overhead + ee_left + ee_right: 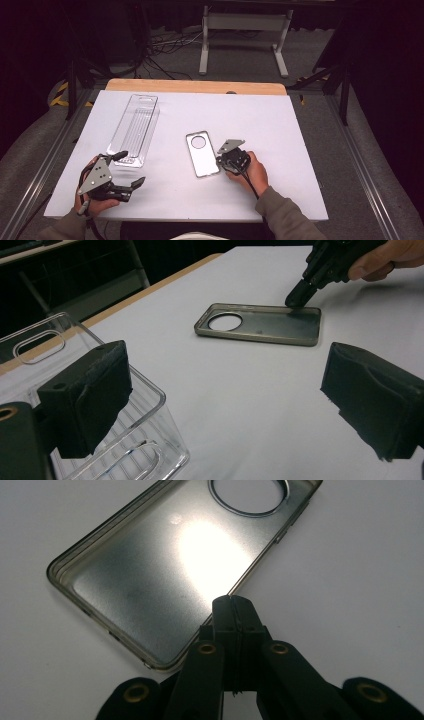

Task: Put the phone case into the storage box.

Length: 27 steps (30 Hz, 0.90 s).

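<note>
Right gripper: jaws pressed together on the near long rim of the clear, silvery phone case with round camera hole, probably to lift it. Left gripper: jaws wide apart, empty, just beside a clear ribbed plastic tray. White tabletop; dim room, grey floor.

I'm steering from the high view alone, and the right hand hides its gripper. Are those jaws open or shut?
Observer: Shut. In the right gripper view, the right gripper has its jaws pressed together, with the tip at the long rim of the phone case.
Operator: Is it pinching that rim?
Observer: I cannot tell. The left gripper view shows the case lying flat, hollow side up.
Operator: And the left gripper?
Observer: The left gripper is wide open with nothing between its jaws. The clear tray sits beside one jaw.
</note>
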Tool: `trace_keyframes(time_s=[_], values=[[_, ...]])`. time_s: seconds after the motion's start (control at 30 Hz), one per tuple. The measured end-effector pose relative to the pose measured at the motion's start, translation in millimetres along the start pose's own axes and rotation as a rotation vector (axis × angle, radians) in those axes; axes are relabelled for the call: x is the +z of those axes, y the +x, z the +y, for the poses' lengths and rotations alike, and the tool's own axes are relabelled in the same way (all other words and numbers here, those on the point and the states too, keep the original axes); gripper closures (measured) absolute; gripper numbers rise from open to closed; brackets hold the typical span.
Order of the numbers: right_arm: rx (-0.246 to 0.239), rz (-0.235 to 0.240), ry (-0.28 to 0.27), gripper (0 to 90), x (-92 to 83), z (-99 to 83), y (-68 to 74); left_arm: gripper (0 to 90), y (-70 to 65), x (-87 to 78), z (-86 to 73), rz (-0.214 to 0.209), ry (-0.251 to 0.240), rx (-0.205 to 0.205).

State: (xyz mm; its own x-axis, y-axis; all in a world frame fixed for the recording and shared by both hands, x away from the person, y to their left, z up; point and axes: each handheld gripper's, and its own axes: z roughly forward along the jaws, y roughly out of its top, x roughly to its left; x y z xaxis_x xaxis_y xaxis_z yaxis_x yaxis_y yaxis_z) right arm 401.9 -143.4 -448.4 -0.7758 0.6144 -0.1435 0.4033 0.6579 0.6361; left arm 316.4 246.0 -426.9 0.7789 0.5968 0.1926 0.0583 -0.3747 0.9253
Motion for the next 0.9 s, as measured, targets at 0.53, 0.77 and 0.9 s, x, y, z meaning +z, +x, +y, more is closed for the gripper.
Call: trace_keyframes(time_s=[0.53,0.77,0.9], values=[[-0.076,0.081,0.015,90.0,-7.1,0.1,25.7,6.6,-0.3,2.7,-0.8,-0.008,0.000,-0.011],[-0.085,0.094,0.005,90.0,-6.2,0.5,29.3,6.6,0.0,2.7,-0.6,-0.013,0.008,-0.003],[-0.115,0.095,0.002,90.0,-6.1,0.7,31.7,6.5,0.1,3.2,-0.7,-0.011,0.007,-0.003]])
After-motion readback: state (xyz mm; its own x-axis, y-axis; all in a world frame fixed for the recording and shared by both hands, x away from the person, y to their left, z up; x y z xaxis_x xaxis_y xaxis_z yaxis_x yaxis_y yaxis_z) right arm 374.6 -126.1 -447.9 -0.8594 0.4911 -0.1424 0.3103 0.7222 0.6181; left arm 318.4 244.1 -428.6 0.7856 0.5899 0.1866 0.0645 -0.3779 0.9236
